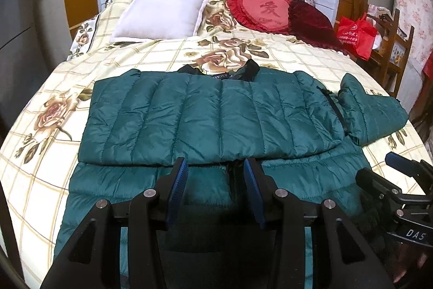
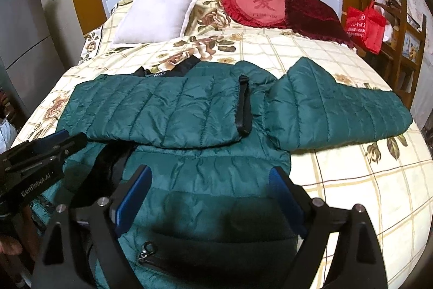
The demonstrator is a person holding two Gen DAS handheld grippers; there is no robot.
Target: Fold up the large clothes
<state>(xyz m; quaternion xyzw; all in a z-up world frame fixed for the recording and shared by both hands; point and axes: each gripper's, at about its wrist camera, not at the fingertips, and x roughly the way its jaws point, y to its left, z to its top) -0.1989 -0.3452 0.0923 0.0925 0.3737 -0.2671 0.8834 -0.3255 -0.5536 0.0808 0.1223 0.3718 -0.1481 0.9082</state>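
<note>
The quilted teal puffer jacket (image 1: 211, 115) lies on the floral checked bed (image 1: 284, 53), one sleeve folded across. Both tools, left tool (image 1: 213, 169) and right tool (image 2: 208, 178), hover open and empty; next, grip the outstretched sleeve (image 2: 338, 110) near its cuff.

Left gripper (image 1: 213, 172): two matte black fingers, each faced on its inner side with a ribbed blue pad (image 1: 180, 182), carried on black linkage arms pinned by round silver screws – four show across the near linkage. Right gripper (image 2: 209, 182): the same build, with smooth-looking blue pads (image 2: 281, 190) and matching silver pins. Seen from the left wrist camera, the right gripper's black body to the side of the left gripper bears the white letters "DAS"; from the right wrist camera, the left gripper's body reads "GenRobot.AI" – also in white.
</note>
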